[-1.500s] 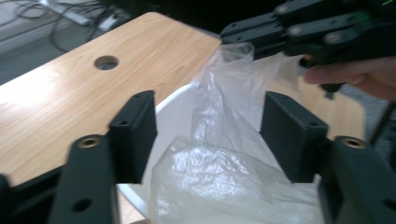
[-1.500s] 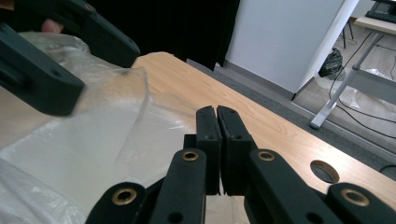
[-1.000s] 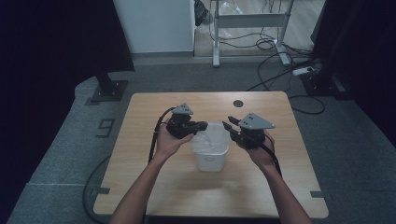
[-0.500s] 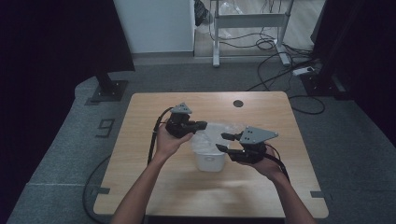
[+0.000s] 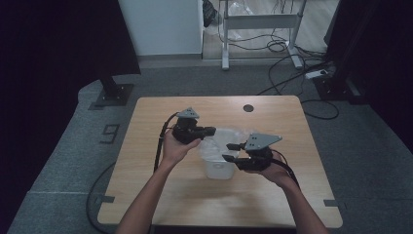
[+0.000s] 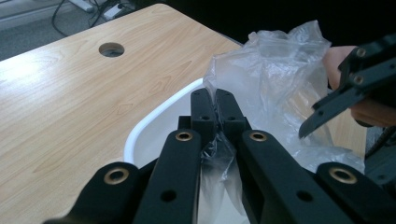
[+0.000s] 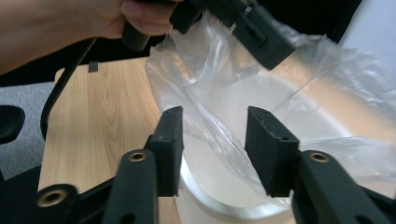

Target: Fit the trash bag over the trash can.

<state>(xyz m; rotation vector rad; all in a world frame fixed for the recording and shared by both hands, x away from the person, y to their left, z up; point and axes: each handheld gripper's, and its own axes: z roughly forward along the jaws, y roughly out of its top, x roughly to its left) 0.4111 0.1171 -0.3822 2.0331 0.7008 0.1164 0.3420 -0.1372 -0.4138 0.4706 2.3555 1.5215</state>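
Step in hand: lining the white plastic bin [image 5: 217, 165] with the clear plastic bag [image 6: 275, 70]. The left gripper [image 6: 214, 109] is clenched on the bag's edge; the right gripper [image 7: 212, 140] has just been closing, bag film between its jaws, not yet pinched. Next, it should likely grasp the film and spread it over the rim.

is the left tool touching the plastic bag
Touching. The left gripper view shows the left tool shut, the plastic bag pinched between its jaws.

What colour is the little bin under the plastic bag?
White; the bin's rim shows best in the left gripper view.

Counter [image 5: 160, 195]: light wood-grain top, round cable hole [image 5: 249, 107] near far edge. Bearing one white plastic bin [image 5: 217, 168], mid-surface, lined with clear bag [image 5: 219, 141].
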